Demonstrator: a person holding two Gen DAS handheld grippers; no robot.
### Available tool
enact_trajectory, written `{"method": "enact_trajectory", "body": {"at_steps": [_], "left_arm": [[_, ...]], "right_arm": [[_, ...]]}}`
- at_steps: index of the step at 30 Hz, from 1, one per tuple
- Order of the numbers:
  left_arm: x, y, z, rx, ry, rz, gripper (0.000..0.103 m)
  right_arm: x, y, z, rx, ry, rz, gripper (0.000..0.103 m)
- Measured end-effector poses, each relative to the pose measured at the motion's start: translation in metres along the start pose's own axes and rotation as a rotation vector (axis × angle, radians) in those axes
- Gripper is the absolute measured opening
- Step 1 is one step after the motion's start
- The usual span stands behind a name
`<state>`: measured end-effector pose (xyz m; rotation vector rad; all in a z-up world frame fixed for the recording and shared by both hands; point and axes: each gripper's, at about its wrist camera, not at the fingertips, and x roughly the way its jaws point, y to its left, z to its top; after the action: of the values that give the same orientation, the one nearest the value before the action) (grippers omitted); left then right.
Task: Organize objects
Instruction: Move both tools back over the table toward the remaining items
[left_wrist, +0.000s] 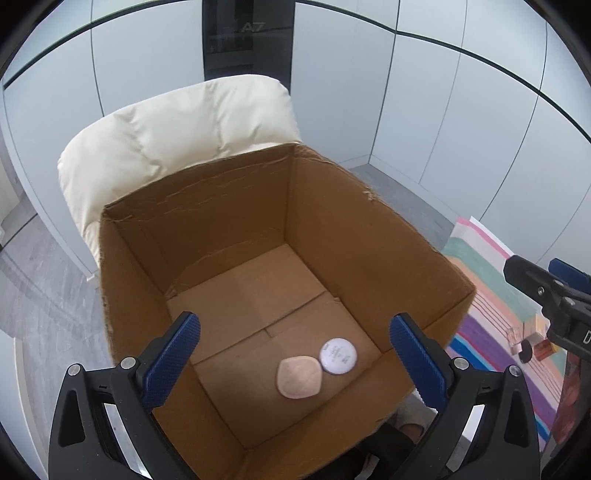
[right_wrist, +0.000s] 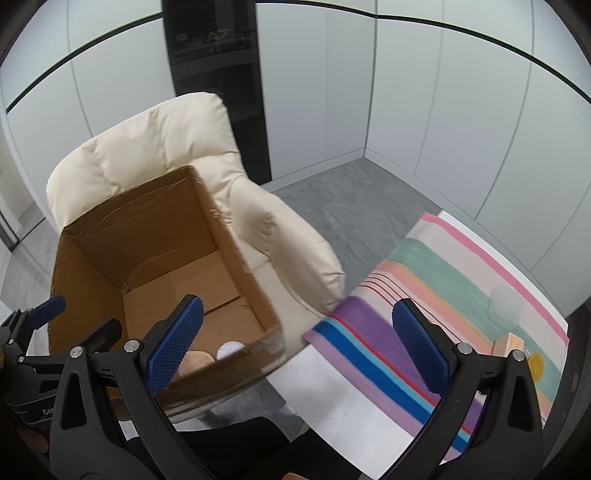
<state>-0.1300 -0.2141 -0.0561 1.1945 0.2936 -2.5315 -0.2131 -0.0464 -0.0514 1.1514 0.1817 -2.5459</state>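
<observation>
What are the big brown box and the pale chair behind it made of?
The box looks like plain corrugated cardboard: matte brown, creased walls, folded bottom flaps, a ragged rim. The armchair seems padded and covered in smooth cream fabric or faux leather; puffy seams and soft folds show, but which one is unclear.

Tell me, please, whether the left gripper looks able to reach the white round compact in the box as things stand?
Probably yes: the left gripper hovers over the open-topped cardboard box, jaws open and empty. Nothing covers the white round compact, though the pink compact touches its side.
</observation>
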Motion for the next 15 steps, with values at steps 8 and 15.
{"method": "enact_trajectory", "body": {"at_steps": [8, 15], "left_arm": [[0.003, -0.033, 0.0, 0.039, 0.015, -0.006, 0.103], [0.001, -0.06, 0.002, 0.071, 0.007, -0.034, 0.103]], "right_arm": [[-0.009, -0.041, -0.008, 0.066, 0.0, -0.04, 0.103], [-0.016, -0.076, -0.017, 0.125, 0.01, -0.072, 0.103]]}}
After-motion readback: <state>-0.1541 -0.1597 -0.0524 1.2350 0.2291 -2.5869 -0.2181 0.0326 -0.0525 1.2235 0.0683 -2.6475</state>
